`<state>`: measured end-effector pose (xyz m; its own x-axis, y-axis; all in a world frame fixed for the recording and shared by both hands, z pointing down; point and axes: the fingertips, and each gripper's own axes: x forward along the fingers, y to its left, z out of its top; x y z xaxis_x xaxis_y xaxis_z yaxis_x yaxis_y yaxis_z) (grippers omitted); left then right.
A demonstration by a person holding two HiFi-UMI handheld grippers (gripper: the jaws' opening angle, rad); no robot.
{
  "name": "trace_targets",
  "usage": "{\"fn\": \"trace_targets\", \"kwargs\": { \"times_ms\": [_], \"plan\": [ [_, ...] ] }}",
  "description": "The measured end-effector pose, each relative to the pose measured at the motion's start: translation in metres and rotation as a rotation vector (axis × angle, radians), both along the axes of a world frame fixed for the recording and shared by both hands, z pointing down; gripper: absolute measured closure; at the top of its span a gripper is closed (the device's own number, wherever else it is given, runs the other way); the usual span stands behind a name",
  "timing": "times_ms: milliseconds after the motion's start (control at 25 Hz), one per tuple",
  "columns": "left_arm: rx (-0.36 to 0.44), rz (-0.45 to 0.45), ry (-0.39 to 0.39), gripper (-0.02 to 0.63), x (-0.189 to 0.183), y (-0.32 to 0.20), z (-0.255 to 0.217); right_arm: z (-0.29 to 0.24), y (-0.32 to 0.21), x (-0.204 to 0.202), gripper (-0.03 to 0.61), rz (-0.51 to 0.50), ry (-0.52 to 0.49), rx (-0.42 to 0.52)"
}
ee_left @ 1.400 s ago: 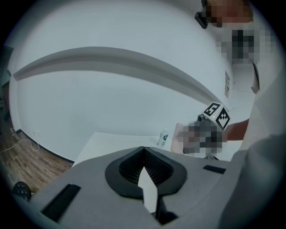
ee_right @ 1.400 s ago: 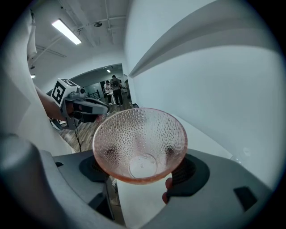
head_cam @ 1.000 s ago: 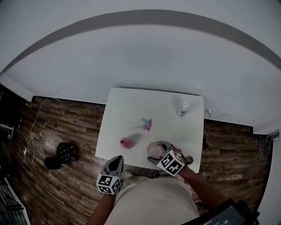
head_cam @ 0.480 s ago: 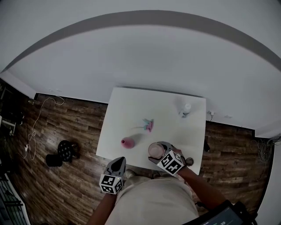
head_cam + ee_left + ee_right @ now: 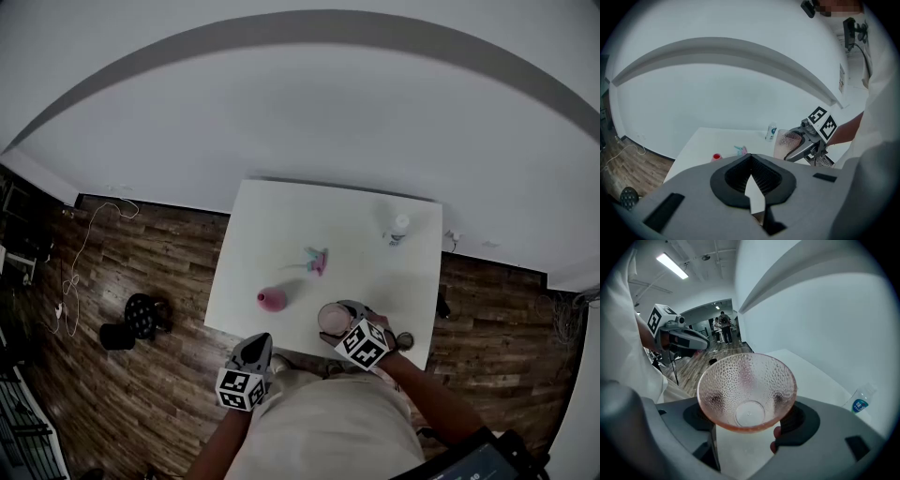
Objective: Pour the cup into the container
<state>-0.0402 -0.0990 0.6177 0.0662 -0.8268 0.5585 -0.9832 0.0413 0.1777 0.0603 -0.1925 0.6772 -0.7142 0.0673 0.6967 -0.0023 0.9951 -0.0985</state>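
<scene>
my left gripper (image 5: 254, 347) is squeezed closed on nothing, low at 7 o'clock. my right gripper (image 5: 749, 420) hugs the bumpy pink cup (image 5: 746, 389) at 5 o'clock on the table (image 5: 356, 234). the little pink pot (image 5: 271, 300) sits at the cup's 9 o'clock. i should carry the cup level, then tip it slowly over the pot.

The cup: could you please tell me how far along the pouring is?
Done: the cup looks empty. In hand: the right gripper holds it upright at the table edge. Left: unclear whether anything was poured; the pink container stands apart, left gripper shut, empty.
</scene>
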Motion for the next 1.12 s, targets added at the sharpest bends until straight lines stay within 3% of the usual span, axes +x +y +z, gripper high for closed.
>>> {"fn": "trace_targets", "kwargs": {
  "times_ms": [720, 1120],
  "plan": [
    [-0.101, 0.045, -0.053, 0.601, -0.001, 0.001, 0.034, 0.054, -0.005, -0.016, 0.209, -0.034, 0.046, 0.013],
    [-0.147, 0.108, -0.015, 0.601, 0.013, 0.003, 0.048, 0.083, -0.011, -0.021, 0.209, -0.047, 0.079, 0.022]
  ]
}}
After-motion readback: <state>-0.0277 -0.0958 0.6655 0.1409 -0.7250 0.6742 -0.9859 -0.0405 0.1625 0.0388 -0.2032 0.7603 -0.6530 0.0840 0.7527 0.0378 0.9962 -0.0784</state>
